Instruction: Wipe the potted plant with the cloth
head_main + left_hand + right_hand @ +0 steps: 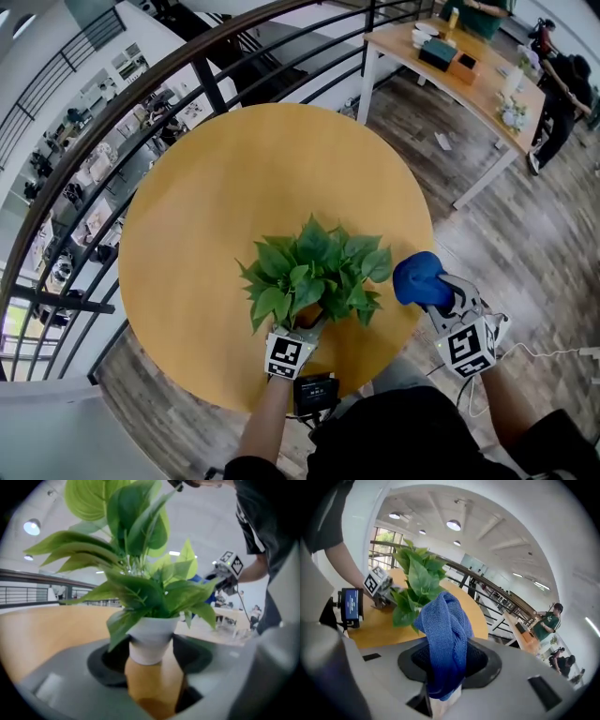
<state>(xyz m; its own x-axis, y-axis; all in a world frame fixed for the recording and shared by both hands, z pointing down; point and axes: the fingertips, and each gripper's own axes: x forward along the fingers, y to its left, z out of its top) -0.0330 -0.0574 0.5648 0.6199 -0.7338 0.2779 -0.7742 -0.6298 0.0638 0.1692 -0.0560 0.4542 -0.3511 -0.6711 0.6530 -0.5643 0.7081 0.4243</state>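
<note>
At near edge of round wooden desk: potted plant. Left gripper jaws set wide, clamped on white pot. Pot shows only in left gripper view; foliage covers it in head view. Right gripper jaws pinched on bunched blue cloth, just beside plant's right side.

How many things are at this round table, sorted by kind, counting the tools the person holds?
Green leafy potted plant in a white pot: 1
Blue knitted cloth: 1
Hand-held two-jaw grippers: 2, the left gripper and the right gripper
Round wooden table: 1
Total: 5
</note>
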